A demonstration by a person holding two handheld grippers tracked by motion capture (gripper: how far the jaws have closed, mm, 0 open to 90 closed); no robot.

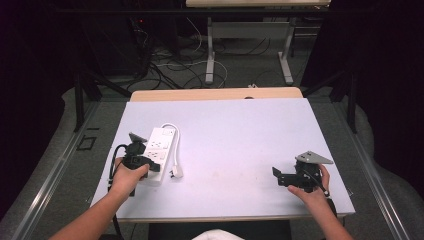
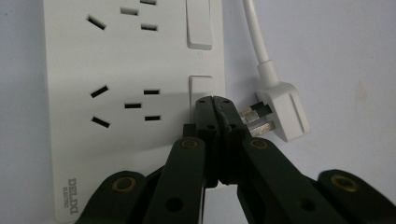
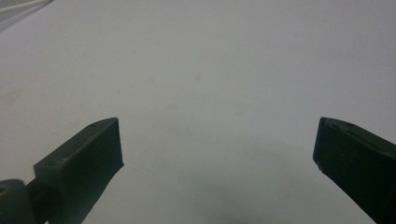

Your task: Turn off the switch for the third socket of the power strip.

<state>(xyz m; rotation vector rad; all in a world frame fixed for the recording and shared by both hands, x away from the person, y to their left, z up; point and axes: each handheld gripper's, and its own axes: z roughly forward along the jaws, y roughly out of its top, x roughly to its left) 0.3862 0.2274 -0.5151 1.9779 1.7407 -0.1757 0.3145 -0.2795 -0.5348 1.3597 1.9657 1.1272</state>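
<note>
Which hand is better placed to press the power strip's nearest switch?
Left. Its shut tongs sit right at the near switch of the power strip. The right tongs stand open over bare table, well away from the strip.

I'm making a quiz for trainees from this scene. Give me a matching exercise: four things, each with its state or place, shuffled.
Things:
1. left gripper
2. right gripper
3. plug
4. power strip

States:
A. jaws wide apart over bare table
B. lying loose beside the strip, pins bare
C. jaws shut, tips at a rocker switch
D. white, flat on the table, sockets empty

Pairs: 1-C, 2-A, 3-B, 4-D
</note>
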